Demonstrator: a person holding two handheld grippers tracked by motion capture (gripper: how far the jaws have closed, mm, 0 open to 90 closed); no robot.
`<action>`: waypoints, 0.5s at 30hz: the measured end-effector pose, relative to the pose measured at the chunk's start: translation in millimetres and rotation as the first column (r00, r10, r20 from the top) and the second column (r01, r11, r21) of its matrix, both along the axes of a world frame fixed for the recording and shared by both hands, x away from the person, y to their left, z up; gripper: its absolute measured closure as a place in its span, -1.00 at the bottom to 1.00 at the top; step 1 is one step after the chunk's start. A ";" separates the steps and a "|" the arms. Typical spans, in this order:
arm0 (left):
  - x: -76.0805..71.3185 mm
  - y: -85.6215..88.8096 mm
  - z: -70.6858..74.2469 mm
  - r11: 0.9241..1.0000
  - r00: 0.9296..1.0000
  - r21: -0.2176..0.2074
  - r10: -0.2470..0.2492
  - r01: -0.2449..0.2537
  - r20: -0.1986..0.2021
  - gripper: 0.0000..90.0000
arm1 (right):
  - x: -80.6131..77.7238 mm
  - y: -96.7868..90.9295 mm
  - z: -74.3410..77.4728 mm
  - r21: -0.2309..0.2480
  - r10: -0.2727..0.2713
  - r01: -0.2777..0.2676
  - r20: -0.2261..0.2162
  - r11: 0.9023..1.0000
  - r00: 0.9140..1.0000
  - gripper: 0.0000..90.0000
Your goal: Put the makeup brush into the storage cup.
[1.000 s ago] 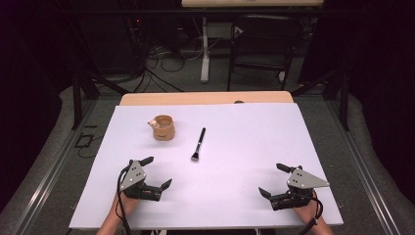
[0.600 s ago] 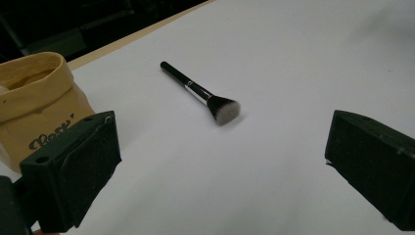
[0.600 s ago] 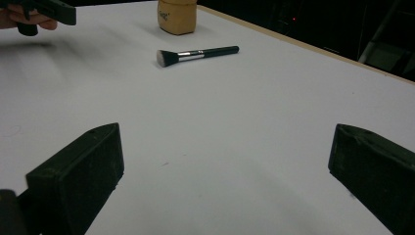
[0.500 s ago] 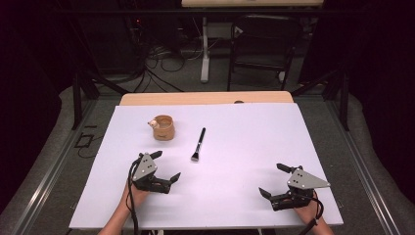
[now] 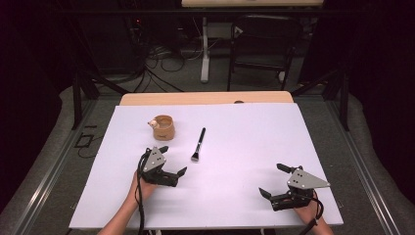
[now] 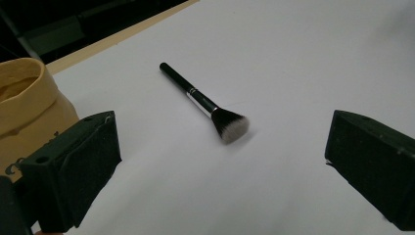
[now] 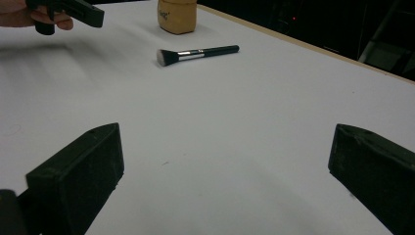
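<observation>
A black-handled makeup brush [image 5: 198, 145] [image 6: 203, 102] [image 7: 195, 52] lies flat on the white table cover, bristles toward me. A small tan wooden cup [image 5: 163, 127] [image 6: 24, 105] [image 7: 177, 15] stands upright to its left. My left gripper [image 5: 172, 160] [image 6: 222, 166] hovers open just short of the brush's bristle end, jaws spread wide with nothing between them. My right gripper [image 5: 274, 180] [image 7: 225, 171] rests open near the front right of the table, far from the brush, also holding nothing.
The white cover [image 5: 254, 142] lies on a wooden table whose far edge [image 5: 205, 99] shows as a tan strip. Beyond it stand a dark chair [image 5: 262, 44], cables and table legs. The left hand and its gripper [image 7: 58, 11] appear at the top left of the right gripper view.
My left gripper has moved forward and to the right, toward the brush's bristle end. The right gripper, the brush and the cup have stayed put.
</observation>
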State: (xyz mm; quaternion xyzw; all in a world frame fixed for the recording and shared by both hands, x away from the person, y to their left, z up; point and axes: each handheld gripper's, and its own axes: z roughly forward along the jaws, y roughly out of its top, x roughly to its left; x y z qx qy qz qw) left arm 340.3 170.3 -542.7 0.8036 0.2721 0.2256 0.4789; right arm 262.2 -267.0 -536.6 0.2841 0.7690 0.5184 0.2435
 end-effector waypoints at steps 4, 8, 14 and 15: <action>4.9 -5.2 -0.5 1.000 1.000 0.006 0.000 0.000 -0.010 -1.00 | -0.8 -0.7 0.5 -0.004 -0.004 0.004 -0.001 1.000 1.000 -1.00; 9.7 -10.4 -0.2 1.000 1.000 0.012 -0.003 0.003 -0.014 -1.00 | -0.6 -0.9 0.3 0.002 -0.004 0.004 0.002 1.000 1.000 -1.00; 15.4 -15.6 0.4 1.000 1.000 0.006 0.003 -0.003 -0.029 -1.00 | 0.0 -1.5 0.0 -0.007 -0.001 0.001 -0.007 1.000 1.000 -1.00; 16.6 -16.8 0.5 1.000 1.000 0.011 0.006 -0.005 -0.031 -1.00 | 0.0 -1.5 -0.1 -0.008 -0.002 0.002 -0.008 1.000 1.000 -1.00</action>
